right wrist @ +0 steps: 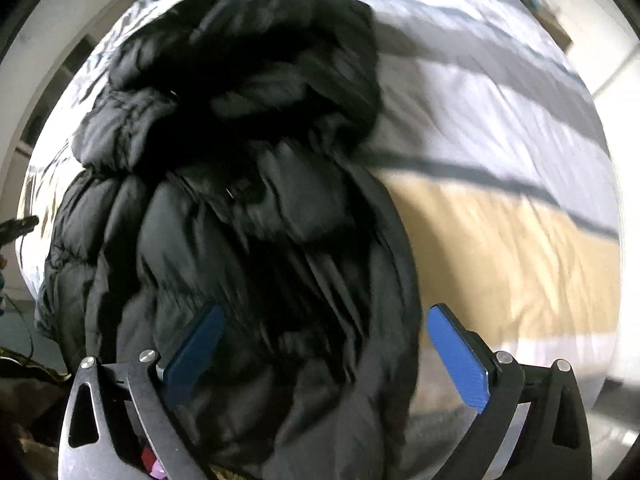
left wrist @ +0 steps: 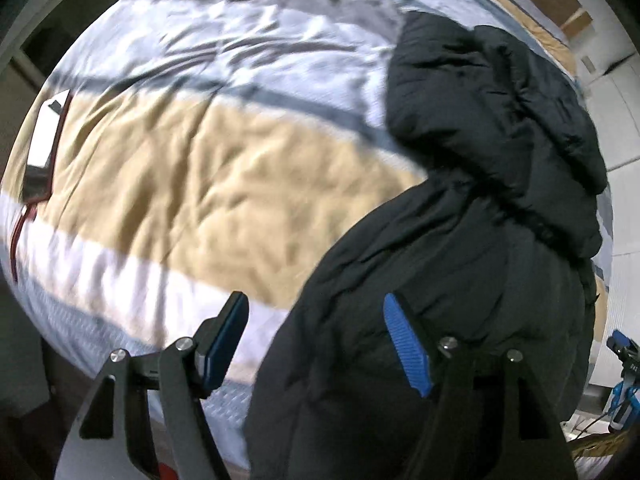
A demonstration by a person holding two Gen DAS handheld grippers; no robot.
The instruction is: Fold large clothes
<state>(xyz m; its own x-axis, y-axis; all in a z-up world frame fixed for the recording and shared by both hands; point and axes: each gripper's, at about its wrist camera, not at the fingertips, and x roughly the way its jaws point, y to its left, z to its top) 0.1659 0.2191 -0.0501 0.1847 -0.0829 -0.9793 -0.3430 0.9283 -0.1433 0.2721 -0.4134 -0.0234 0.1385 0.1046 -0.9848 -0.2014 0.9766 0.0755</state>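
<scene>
A black puffer jacket (left wrist: 460, 208) with a hood lies on the striped bed cover (left wrist: 200, 168), hood far, hem hanging over the near bed edge. My left gripper (left wrist: 316, 344) is open, its jaws wide apart over the jacket's left hem edge. In the right wrist view the jacket (right wrist: 240, 200) fills the left and middle. My right gripper (right wrist: 324, 352) is open, its jaws wide apart around the jacket's lower right edge. The other gripper's blue parts (left wrist: 624, 380) show at the far right of the left wrist view.
The bed cover (right wrist: 500, 160) has tan, white and grey stripes. A white rectangular item with a dark red edge (left wrist: 46, 136) lies at the bed's left side. White walls and cabinets (left wrist: 612, 80) stand beyond the bed. Floor shows below the bed edge.
</scene>
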